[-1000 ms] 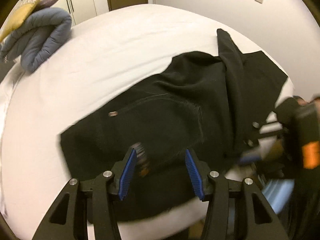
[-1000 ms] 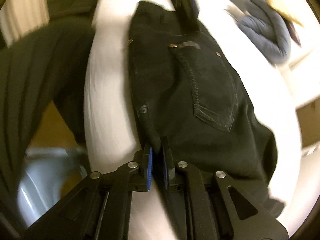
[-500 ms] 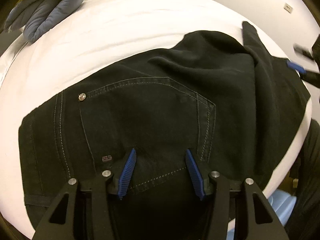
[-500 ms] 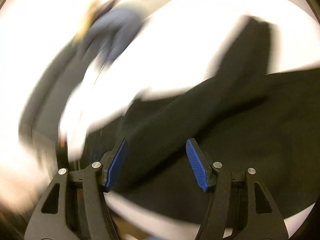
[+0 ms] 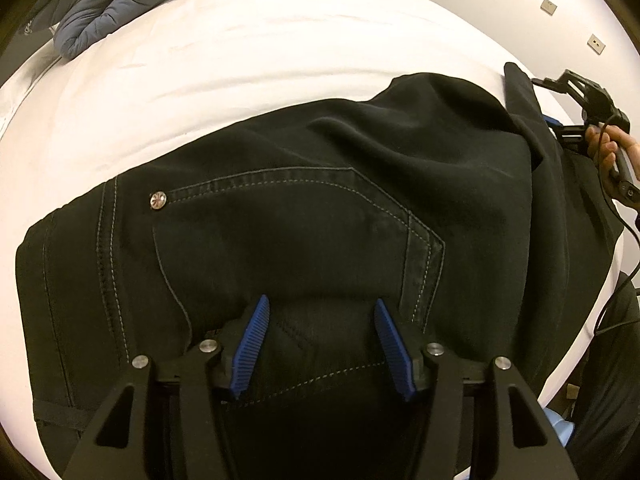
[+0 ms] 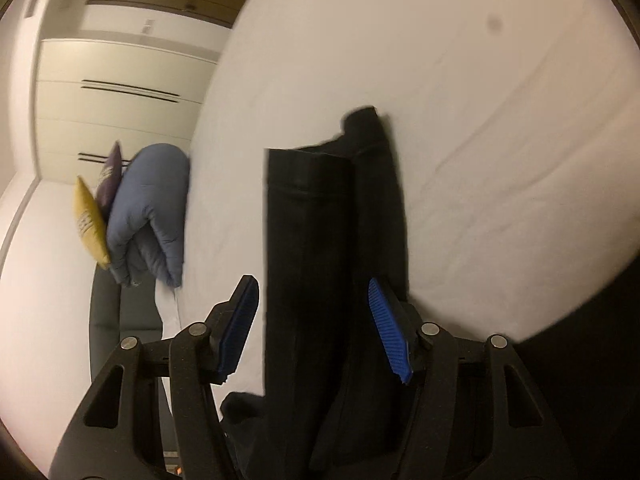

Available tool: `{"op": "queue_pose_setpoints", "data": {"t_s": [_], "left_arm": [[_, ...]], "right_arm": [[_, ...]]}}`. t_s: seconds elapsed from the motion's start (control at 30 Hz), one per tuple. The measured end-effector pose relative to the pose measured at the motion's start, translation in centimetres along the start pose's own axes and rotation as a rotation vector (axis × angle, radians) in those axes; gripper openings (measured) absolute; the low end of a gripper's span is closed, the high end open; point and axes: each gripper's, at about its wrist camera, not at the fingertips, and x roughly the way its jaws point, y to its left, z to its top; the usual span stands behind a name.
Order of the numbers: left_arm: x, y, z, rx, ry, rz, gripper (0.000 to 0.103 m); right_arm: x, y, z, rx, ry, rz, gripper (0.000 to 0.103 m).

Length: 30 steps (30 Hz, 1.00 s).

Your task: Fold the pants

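Black pants [image 5: 320,216] lie flat on the white bed [image 5: 280,40], back pocket and a metal rivet [image 5: 158,201] facing up. My left gripper [image 5: 320,344] is open, pointing steeply down just over the pocket's lower edge, with nothing pinched. At the pants' far right a hand [image 5: 608,144] holds the other gripper. In the right wrist view the folded leg ends [image 6: 308,240] run between the fingers of my right gripper [image 6: 314,324]. Its jaws are closing with the legs between them. A gap still shows beside the left pad [image 6: 238,328].
A rolled blue-grey duvet [image 5: 108,8] lies at the bed's far left corner, with a yellow cushion [image 6: 90,220] and a purple one behind it. White wardrobe doors [image 6: 120,80] stand beyond. The bed's near edge drops off at the right, where a cable [image 5: 624,280] hangs.
My right gripper let go of the pants' waist edge, opened, swung across and rolled over onto the leg ends. My left gripper sank closer over the back pocket.
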Motion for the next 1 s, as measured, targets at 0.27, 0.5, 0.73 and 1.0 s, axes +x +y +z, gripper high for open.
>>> {"op": "queue_pose_setpoints", "data": {"t_s": [0.27, 0.5, 0.73, 1.0], "left_arm": [[-0.1, -0.1, -0.1, -0.003, 0.001, 0.01, 0.06], [-0.3, -0.4, 0.1, -0.004, 0.007, 0.013, 0.06], [-0.3, -0.5, 0.9, -0.012, 0.015, 0.008, 0.06], [-0.3, -0.9, 1.9, -0.002, 0.043, 0.017, 0.06]], "right_arm": [[3.6, 0.8, 2.5, -0.02, 0.007, 0.034, 0.004], [-3.3, 6.4, 0.2, -0.123, -0.123, 0.093, 0.003], [-15.1, 8.0, -3.3, -0.124, -0.3, 0.176, 0.003], [-17.6, -4.8, -11.3, 0.195, -0.325, 0.049, 0.002]]}}
